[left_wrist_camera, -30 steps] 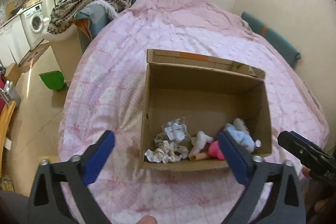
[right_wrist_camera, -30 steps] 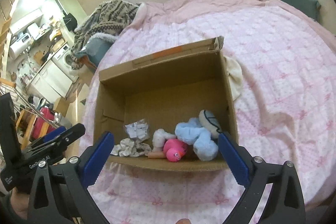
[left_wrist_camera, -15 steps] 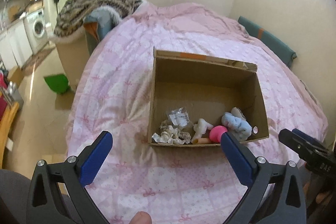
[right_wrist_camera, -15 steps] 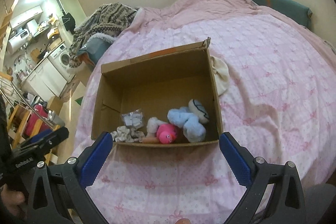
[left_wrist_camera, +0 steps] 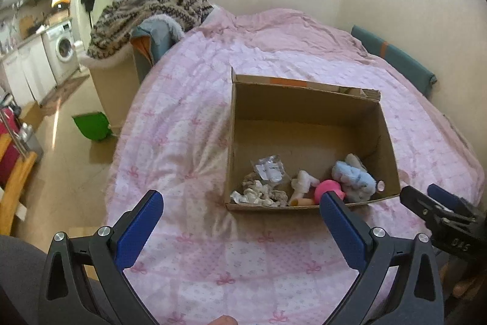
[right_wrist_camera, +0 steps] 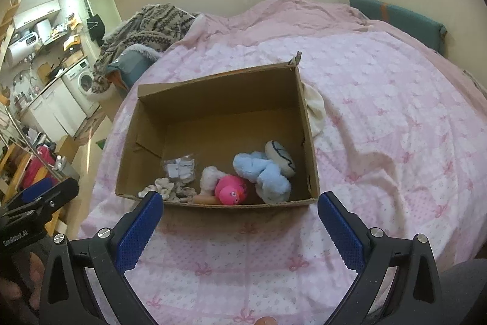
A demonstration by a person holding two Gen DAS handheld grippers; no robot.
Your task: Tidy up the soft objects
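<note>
An open cardboard box [left_wrist_camera: 307, 108] [right_wrist_camera: 219, 99] sits on the pink bedspread. Along its near wall lie a pink round toy [right_wrist_camera: 230, 189] [left_wrist_camera: 327, 189], a light blue plush [right_wrist_camera: 263, 171] [left_wrist_camera: 353, 177], a white plush [right_wrist_camera: 208, 177], a crumpled whitish cloth [left_wrist_camera: 258, 192] [right_wrist_camera: 170, 191], a clear packet [left_wrist_camera: 269, 168] [right_wrist_camera: 179, 168] and a white-and-navy soft item [right_wrist_camera: 280, 157]. My left gripper [left_wrist_camera: 240, 227] is open and empty, held back from the box's near side. My right gripper [right_wrist_camera: 239, 229] is open and empty, also short of the box.
A cream cloth [right_wrist_camera: 315, 110] lies on the bed against the box's right wall. A patterned blanket pile [left_wrist_camera: 149, 6] sits off the bed's far left. A green dustpan [left_wrist_camera: 91, 125] lies on the floor. A teal headboard cushion [left_wrist_camera: 392, 61] lines the right wall.
Both grippers have pulled back and up from the box, which now looks smaller and farther. The objects in the box have not moved.
</note>
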